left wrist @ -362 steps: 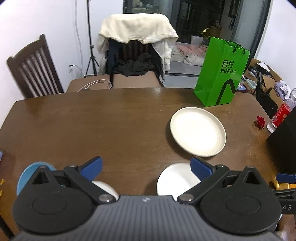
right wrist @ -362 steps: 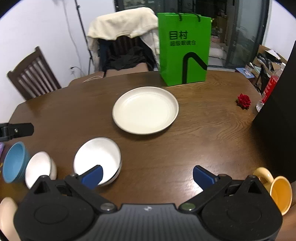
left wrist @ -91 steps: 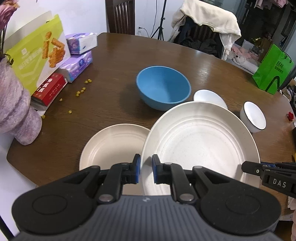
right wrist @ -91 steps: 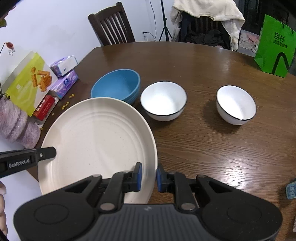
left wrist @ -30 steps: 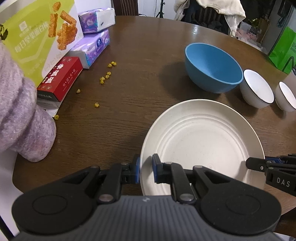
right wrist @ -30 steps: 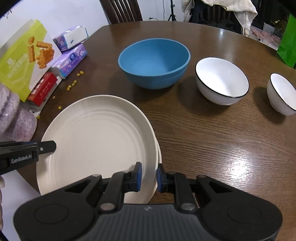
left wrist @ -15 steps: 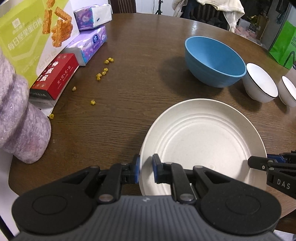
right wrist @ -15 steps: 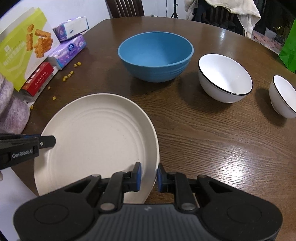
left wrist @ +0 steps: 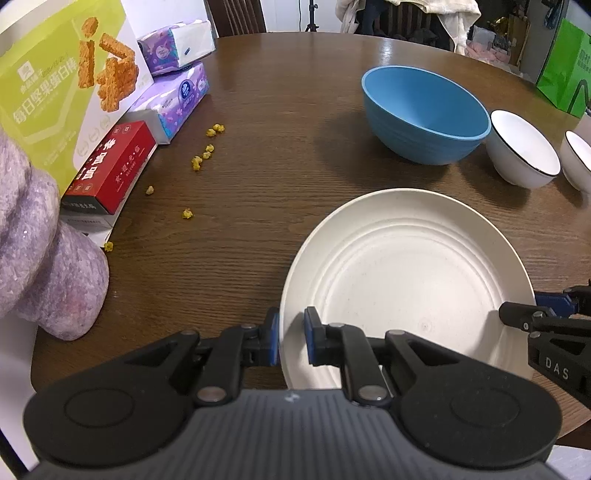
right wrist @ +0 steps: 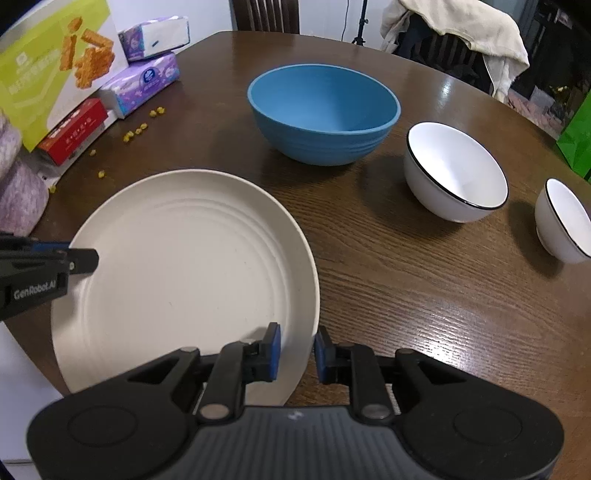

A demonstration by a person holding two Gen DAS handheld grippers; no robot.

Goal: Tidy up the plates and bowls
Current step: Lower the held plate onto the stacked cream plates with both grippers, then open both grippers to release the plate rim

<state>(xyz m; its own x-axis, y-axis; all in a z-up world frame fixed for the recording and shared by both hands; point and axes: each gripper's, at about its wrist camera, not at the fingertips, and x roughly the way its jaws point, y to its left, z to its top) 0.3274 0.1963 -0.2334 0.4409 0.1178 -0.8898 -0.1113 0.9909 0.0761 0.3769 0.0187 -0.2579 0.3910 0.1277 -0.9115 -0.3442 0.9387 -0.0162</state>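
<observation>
A large cream plate (left wrist: 406,277) (right wrist: 184,266) lies low over the wooden table (left wrist: 295,92) near its front edge. My left gripper (left wrist: 291,332) is shut on the plate's left rim, and its finger (right wrist: 74,260) shows in the right wrist view. My right gripper (right wrist: 297,350) is shut on the right rim, the rim standing between its blue pads. Behind the plate stand a blue bowl (left wrist: 424,110) (right wrist: 325,96) and two white black-rimmed bowls (right wrist: 456,170) (right wrist: 565,218). Whatever is under the plate is hidden.
At the left stand a green snack box (left wrist: 55,92), purple tissue packs (left wrist: 177,88), a red box (left wrist: 110,170) and a purple fuzzy vase (left wrist: 44,258). Yellow crumbs (left wrist: 203,155) dot the wood. A green bag (left wrist: 561,74) and a cloth-draped chair (right wrist: 461,29) are at the back.
Both grippers have come down a little with the cream plate. The edge of a smaller plate that showed under its right rim a second ago is now covered.
</observation>
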